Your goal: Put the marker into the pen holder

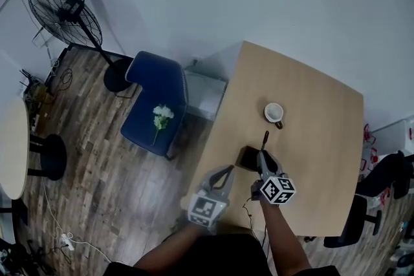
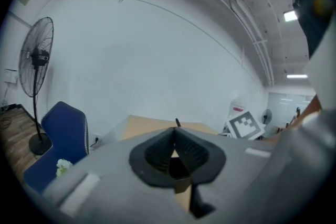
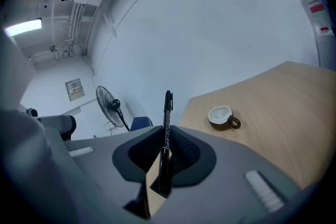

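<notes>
Pale wooden tabletop (image 1: 317, 113) under white walls. Nearest me, short of the brown-and-white ceramic mug (image 1: 274, 113), my right gripper (image 1: 262, 157) pinches the slim black marker (image 3: 166, 128) upright, ready for dropping in. My left gripper (image 1: 226, 171) is closed and empty. Between them sits what I take for the dark boxy pen holder (image 1: 248, 156), with nothing in the way. Left of the mug, farther off: blue padded chair (image 1: 155, 100), black pedestal fan (image 1: 65, 13).

The person wore a dark top (image 1: 217, 258), and both forearms (image 1: 286, 237) were bare below it. The left tool (image 1: 226, 169) and the right tool (image 1: 261, 154) had smooth, pale grey bodies that widened toward the hand. Each carried a white cube (image 1: 278, 190) printed with black square markers. Black, finely ribbed pads (image 2: 156, 153) lined the inner faces, framed by a rounded dark collar. A pale ridged strip (image 3: 264, 190) was set into the grey shell on each flank.
</notes>
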Tool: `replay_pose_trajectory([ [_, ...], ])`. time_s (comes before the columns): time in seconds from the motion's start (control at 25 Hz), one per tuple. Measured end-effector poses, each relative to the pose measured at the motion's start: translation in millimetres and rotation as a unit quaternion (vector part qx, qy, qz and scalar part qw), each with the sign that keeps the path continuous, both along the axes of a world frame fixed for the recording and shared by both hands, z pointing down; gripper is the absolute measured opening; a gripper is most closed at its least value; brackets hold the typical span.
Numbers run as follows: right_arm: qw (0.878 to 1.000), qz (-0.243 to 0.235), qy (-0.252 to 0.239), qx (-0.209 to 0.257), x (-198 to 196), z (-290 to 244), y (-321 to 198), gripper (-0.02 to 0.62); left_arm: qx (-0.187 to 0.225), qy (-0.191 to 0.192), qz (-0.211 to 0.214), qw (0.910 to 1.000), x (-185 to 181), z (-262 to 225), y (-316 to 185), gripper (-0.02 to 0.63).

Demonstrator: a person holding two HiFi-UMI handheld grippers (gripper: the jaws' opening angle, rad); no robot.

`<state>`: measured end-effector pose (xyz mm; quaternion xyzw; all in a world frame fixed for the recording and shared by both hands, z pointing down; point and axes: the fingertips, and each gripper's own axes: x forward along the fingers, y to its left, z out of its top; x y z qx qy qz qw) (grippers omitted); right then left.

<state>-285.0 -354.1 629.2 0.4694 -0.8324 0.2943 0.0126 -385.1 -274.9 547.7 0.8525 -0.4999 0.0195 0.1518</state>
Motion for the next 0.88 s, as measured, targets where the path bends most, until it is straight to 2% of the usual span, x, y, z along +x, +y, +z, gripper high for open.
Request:
replay_pose_trajectory([
  [0.28,0.999,0.032,0.003,-0.018,1.8,27.5,-14.3,0.043,-0.005,-0.001,0.012,0.9999,-9.3,5.6,-15.9,0.003],
  [0.88,0.998,-0.004,0.066,-0.024,-13.4,45.6,-9.7,0.046,-0.028,-0.009,0.035,0.999,-4.2,20.5,-20.2,0.003],
])
